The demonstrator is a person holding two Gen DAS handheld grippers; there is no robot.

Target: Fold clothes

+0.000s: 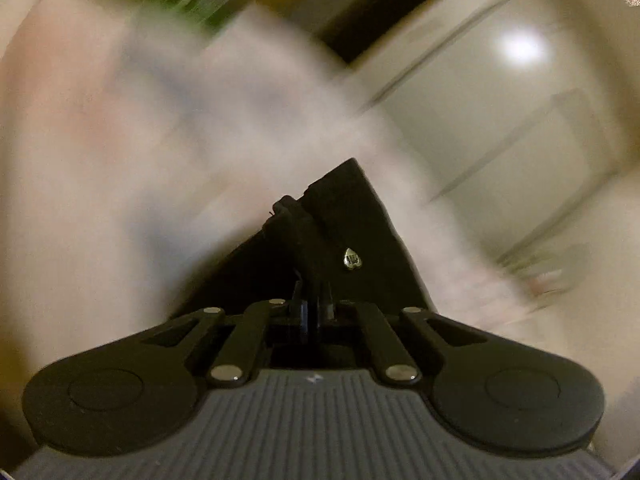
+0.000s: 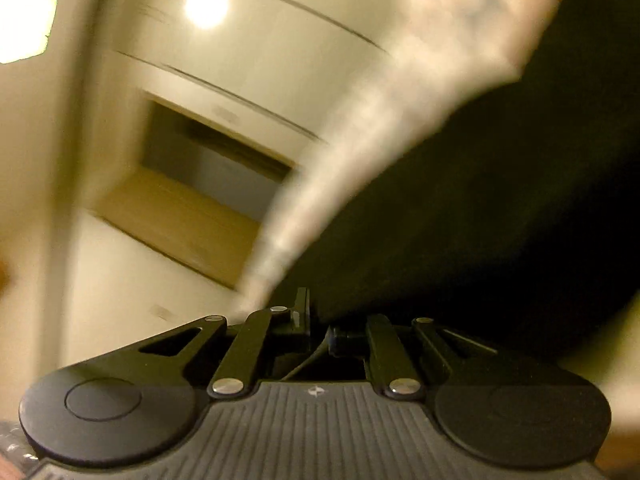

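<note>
While both views are smeared by motion blur, the grips still read clearly.
Left gripper (image 1: 310,280): fingers closed together on a fold of black garment (image 1: 360,224), which rises in a peak straight ahead of the camera.
Garment detail: a small silver heart-shaped stud (image 1: 353,259) sits on the black cloth just right of the pinch.
Pale cloth (image 1: 168,120): a whitish, heavily blurred mass fills the left and centre of the left wrist view, behind the black peak; what it is cannot be told.
Right gripper (image 2: 320,328): fingers drawn in on an edge of the same black cloth, which spreads up and to the right as a wide dark sheet.
Pale strip (image 2: 360,140): a light band runs along the sheet's left edge.
Background: cream ceiling, a round lamp (image 2: 206,7), a dark rectangular opening (image 2: 212,168).
</note>
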